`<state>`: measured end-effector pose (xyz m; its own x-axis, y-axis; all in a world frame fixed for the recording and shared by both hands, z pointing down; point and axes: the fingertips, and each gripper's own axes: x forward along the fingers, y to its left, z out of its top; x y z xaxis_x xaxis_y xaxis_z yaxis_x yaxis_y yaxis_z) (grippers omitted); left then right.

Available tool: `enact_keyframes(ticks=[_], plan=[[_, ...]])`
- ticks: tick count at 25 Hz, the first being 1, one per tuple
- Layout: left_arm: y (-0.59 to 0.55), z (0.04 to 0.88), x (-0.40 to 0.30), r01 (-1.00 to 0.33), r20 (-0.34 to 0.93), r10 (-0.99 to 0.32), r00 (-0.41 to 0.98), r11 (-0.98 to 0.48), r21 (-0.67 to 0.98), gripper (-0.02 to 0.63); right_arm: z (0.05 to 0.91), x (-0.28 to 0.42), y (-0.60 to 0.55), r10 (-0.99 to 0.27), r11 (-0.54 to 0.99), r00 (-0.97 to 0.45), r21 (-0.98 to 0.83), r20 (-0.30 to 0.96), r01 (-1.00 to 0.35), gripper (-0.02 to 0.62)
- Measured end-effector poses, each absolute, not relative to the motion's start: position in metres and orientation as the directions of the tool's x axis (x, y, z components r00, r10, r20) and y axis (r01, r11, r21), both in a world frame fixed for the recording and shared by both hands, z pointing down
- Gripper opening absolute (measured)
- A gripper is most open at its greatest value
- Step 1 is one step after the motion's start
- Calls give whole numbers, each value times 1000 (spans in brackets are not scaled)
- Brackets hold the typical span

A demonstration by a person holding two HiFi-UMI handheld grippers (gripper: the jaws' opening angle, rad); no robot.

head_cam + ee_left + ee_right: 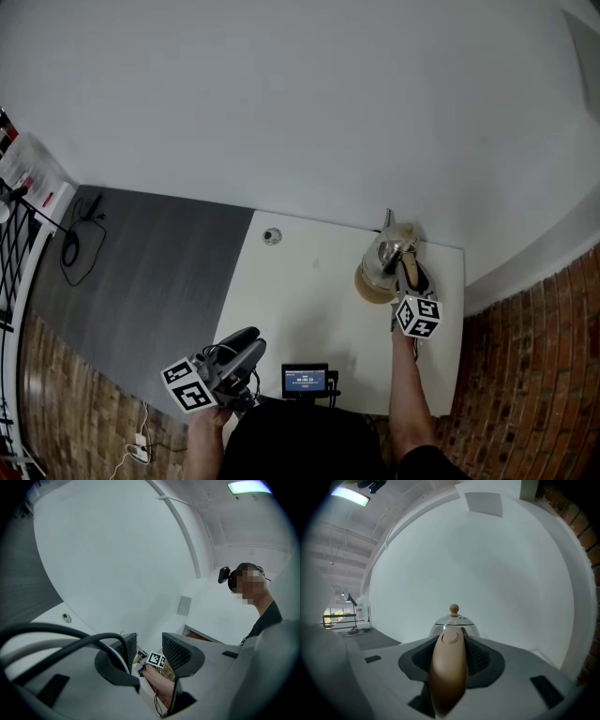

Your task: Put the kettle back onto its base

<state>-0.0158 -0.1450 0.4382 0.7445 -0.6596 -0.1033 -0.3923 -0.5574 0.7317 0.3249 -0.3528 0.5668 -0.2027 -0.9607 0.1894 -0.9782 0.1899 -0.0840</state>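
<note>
A shiny steel kettle [388, 251] with a beige handle and a knobbed lid stands at the table's far right, over a round beige base [368, 287]. I cannot tell whether it rests fully on the base. My right gripper [411, 277] is shut on the handle. In the right gripper view the beige handle [449, 667] fills the gap between the jaws of the right gripper [452, 654], with the lid [453, 619] just beyond. My left gripper [249, 343] is near the table's front left edge, open. Nothing is between the pads of the left gripper [149, 649].
The white table [309, 291] stands against a white wall and has a small round grommet [272, 236] near its far left corner. A small screen device [306, 380] sits at the front edge. A grey floor area with cables [75, 246] lies to the left.
</note>
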Motion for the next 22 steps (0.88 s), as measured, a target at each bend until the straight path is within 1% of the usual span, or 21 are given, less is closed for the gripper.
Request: enact_keyframes(ticks=[22], plan=[[-142, 438, -18, -383, -108, -654, 749, -560, 735, 170, 575, 319, -323, -980, 117, -127, -70, 154, -991, 156]])
